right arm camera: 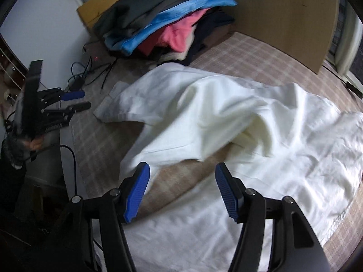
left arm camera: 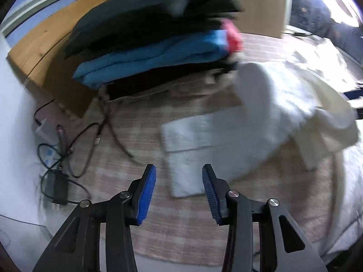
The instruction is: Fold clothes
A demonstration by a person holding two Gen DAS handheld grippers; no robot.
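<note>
- The left gripper has its fingers apart, holding nothing, above the checked bed.
- The right gripper is likewise parted and empty.
- A rumpled white garment lies mid-bed; folded clothes are stacked at the far end.

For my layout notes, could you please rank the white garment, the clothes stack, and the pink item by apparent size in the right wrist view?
1. white garment, largest by far, though also nearest the camera.
2. clothes stack, farther back.
3. pink item, only partly exposed within that stack.
</note>
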